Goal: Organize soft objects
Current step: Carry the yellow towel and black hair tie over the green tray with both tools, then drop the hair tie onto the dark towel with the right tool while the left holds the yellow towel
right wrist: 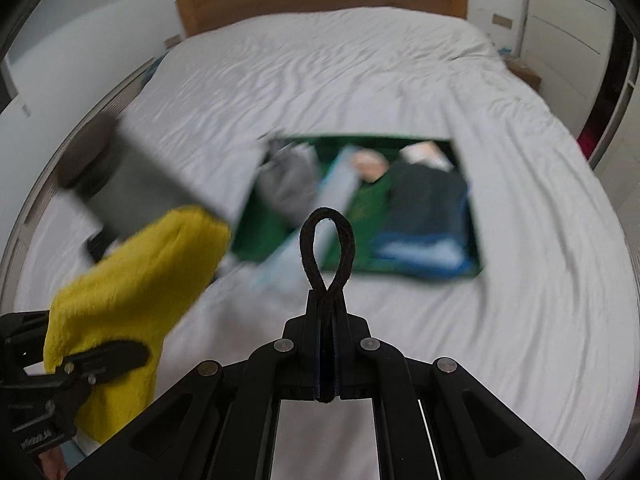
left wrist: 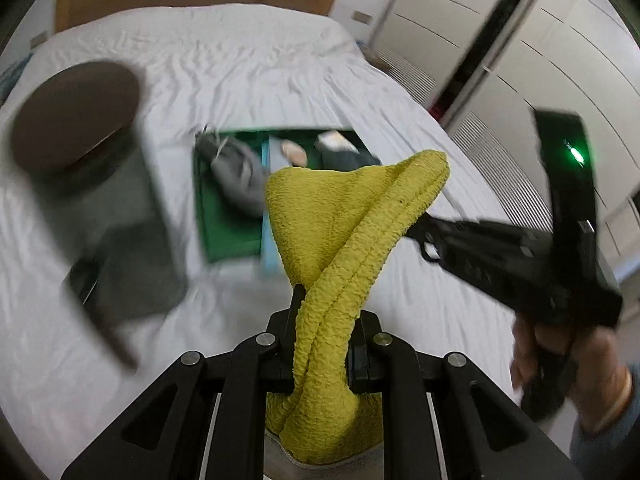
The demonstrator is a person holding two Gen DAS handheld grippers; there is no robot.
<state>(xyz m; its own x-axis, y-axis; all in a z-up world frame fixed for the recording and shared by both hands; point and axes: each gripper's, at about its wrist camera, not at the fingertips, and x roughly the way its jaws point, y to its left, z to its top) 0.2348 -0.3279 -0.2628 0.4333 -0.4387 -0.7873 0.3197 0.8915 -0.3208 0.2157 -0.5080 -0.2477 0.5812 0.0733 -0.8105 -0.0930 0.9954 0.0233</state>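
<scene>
Fingers of the left gripper (left wrist: 320,344) pinch a nubby yellow cloth (left wrist: 344,232); only the right view shows the right gripper (right wrist: 326,320) clamping a black cord loop (right wrist: 327,240).

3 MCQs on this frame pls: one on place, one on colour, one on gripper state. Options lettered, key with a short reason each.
1. Where does the green organizer tray lie?
A. on the white bed sheet
B. on the floor
C. inside the wardrobe

2. What colour is the towel in the left gripper?
A. blue
B. yellow
C. red

3. What is the state of the right gripper?
A. open and empty
B. shut on a black loop
C. shut on the towel

Key:
1 A: the green organizer tray sits on the white bed sheet.
2 B: the towel pinched in the left gripper is yellow.
3 B: the right gripper has its jaws closed with the black loop sticking out ahead.
</scene>
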